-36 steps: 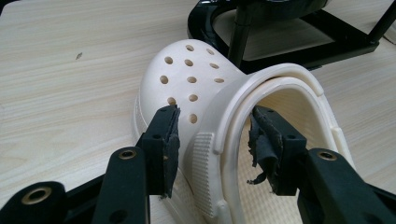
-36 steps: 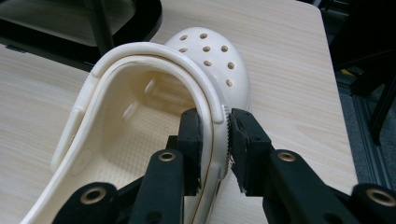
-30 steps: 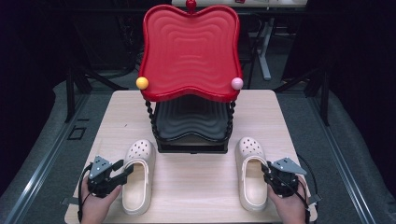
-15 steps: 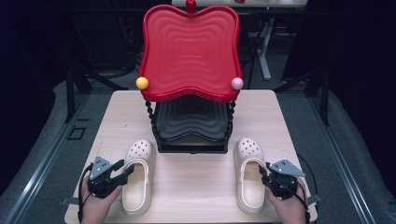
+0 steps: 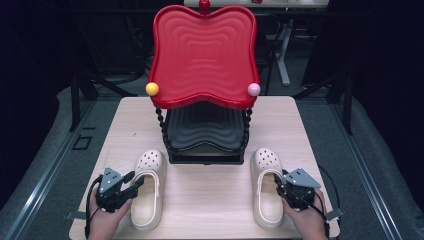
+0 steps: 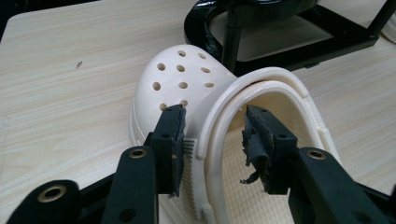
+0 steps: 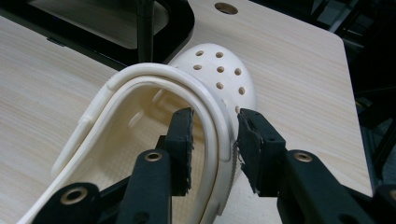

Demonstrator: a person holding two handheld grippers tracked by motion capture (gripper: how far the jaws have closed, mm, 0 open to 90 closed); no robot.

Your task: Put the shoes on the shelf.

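Up close, each gripper view shows parted jaws straddling its clog's (image 6: 187,88) (image 7: 219,74) wall, closing left, opening right.

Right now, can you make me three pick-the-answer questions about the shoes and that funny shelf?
1. Where is the two-level stand?
A. At the back of the table, past both clogs
B. Between the person's hands
C. On the floor

2. What colour is the ball on the stand's left front corner?
A. Blue
B. Yellow
C. Green

3. How does the left clog lie?
A. Upside down
B. On the red tray
C. Sole down on the table

Answers:
1 A, it stands beyond the clogs' toes.
2 B, it is yellow; the right ball is pink.
3 C, its opening faces up.
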